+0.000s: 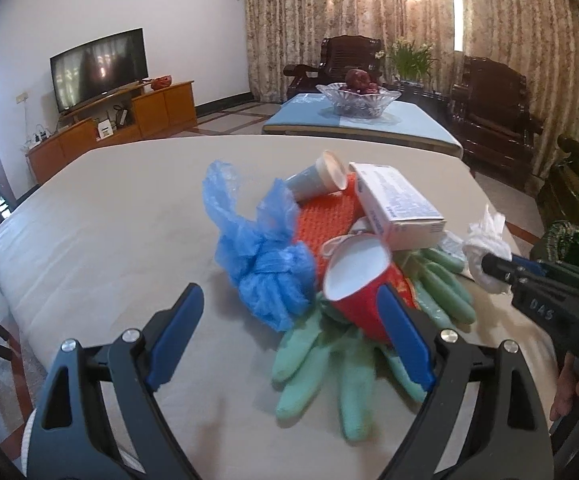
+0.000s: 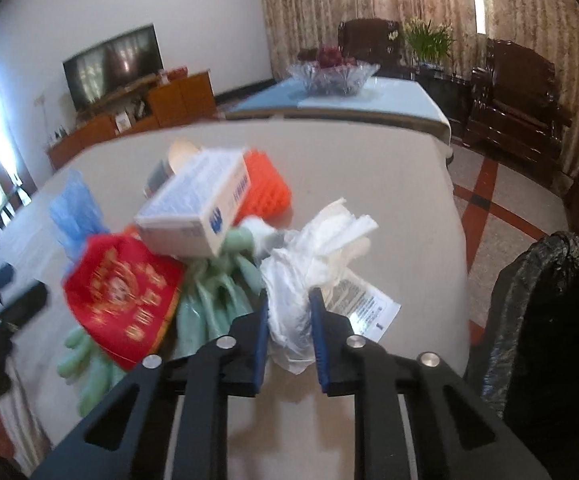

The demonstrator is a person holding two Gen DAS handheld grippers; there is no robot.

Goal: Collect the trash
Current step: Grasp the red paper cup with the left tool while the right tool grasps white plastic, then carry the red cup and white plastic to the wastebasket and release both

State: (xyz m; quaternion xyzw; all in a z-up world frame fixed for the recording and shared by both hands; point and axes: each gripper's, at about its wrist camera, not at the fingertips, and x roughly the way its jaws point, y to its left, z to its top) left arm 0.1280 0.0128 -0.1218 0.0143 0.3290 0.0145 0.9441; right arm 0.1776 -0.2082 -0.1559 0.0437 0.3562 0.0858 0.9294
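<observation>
A pile of trash lies on the beige table [image 1: 109, 216]: a crumpled blue plastic bag [image 1: 263, 264], a red paper cup [image 1: 359, 280], a grey paper cup [image 1: 317, 178], a white carton box [image 1: 399, 206], green rubber gloves [image 1: 329, 364] and an orange mat [image 1: 329, 216]. My left gripper [image 1: 291, 312] is open just in front of the blue bag and red cup. My right gripper [image 2: 289, 304] is shut on a crumpled white plastic bag [image 2: 309, 256], lifted at the pile's right side. The white bag also shows in the left wrist view [image 1: 485, 248].
A black trash bag [image 2: 549, 320] stands open at the table's right edge. A printed paper slip [image 2: 363, 304] lies under the white bag. A second table with a glass bowl [image 1: 359, 100], dark wooden chairs [image 1: 493, 108] and a TV [image 1: 97, 68] stand behind.
</observation>
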